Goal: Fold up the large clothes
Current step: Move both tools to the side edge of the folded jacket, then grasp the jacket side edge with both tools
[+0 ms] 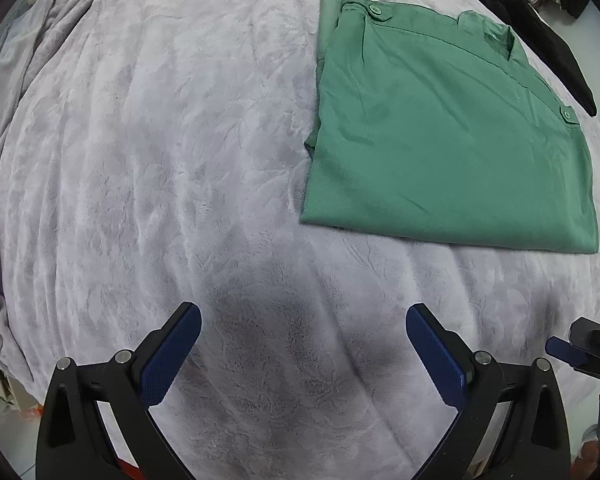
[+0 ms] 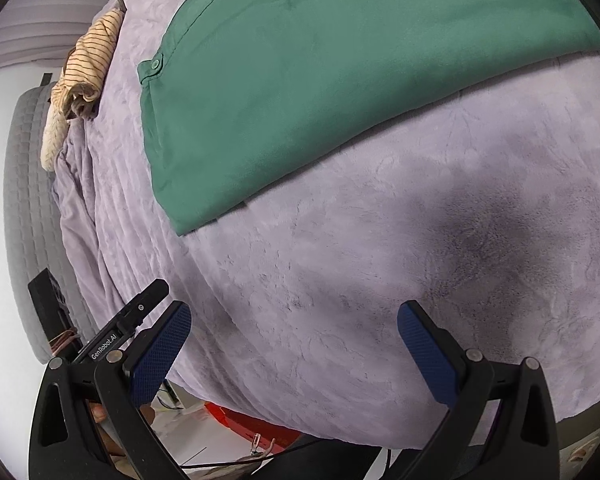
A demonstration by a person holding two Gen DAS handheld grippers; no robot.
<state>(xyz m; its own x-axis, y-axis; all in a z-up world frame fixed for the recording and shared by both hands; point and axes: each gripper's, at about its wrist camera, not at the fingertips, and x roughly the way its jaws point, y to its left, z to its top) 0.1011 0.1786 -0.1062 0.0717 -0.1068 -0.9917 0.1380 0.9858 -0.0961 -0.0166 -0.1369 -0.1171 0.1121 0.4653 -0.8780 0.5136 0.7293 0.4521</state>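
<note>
A green garment [image 1: 440, 136] lies folded into a flat rectangle on the lilac plush blanket [image 1: 160, 160], at the upper right of the left wrist view. It also fills the top of the right wrist view [image 2: 320, 80], with a buttoned tab at its left edge. My left gripper [image 1: 302, 320] is open and empty, hovering over bare blanket well short of the garment. My right gripper [image 2: 294, 320] is open and empty, over the blanket near the bed's edge, apart from the garment.
A striped yellow cloth [image 2: 88, 68] lies bunched at the far bed edge. A black cloth [image 1: 540, 36] lies beyond the garment. The right gripper's tip [image 1: 580, 348] shows at the lower right of the left wrist view. A grey quilted mattress side [image 2: 28, 208] and a red object [image 2: 252, 424] sit below the bed edge.
</note>
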